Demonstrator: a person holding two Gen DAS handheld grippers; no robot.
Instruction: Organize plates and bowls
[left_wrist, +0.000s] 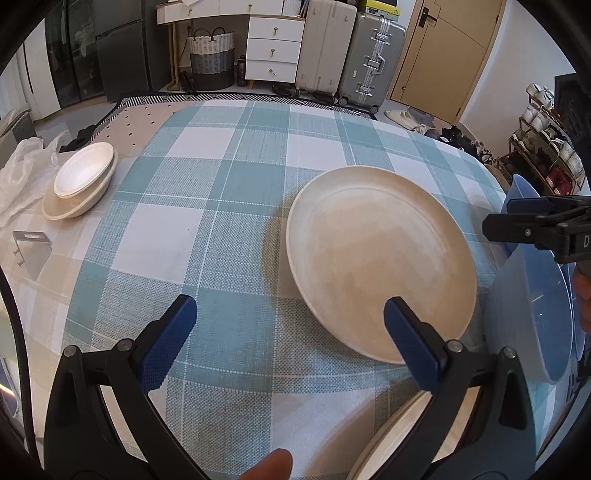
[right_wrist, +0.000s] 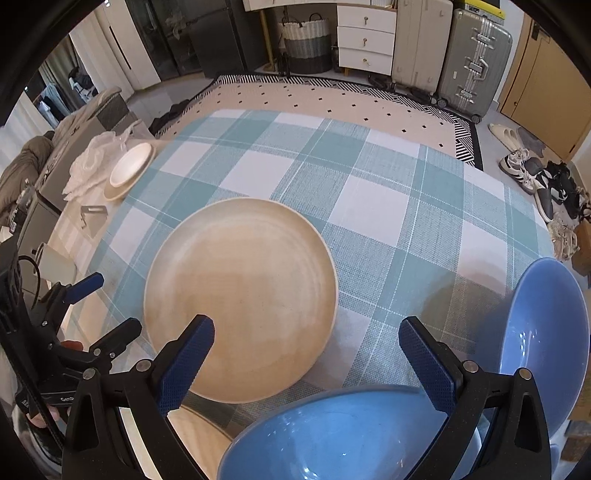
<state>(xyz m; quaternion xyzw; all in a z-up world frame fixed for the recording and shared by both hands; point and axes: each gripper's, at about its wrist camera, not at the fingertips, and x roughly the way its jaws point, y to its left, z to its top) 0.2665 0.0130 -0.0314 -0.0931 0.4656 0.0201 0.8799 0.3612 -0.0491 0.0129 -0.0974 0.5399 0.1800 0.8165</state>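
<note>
Both tongs, left (left_wrist: 290, 328) and right (right_wrist: 306, 350), gape empty; approach the round beige plate (right_wrist: 240, 295) low, pinching its near rim squarely.

bright, even indoor light, soft shadows under the beige plate (left_wrist: 380, 258), small glints on the blue bowl (right_wrist: 546, 339), strong fisheye bending and black vignette at the corners, sharp centre, slightly soft edges
</note>
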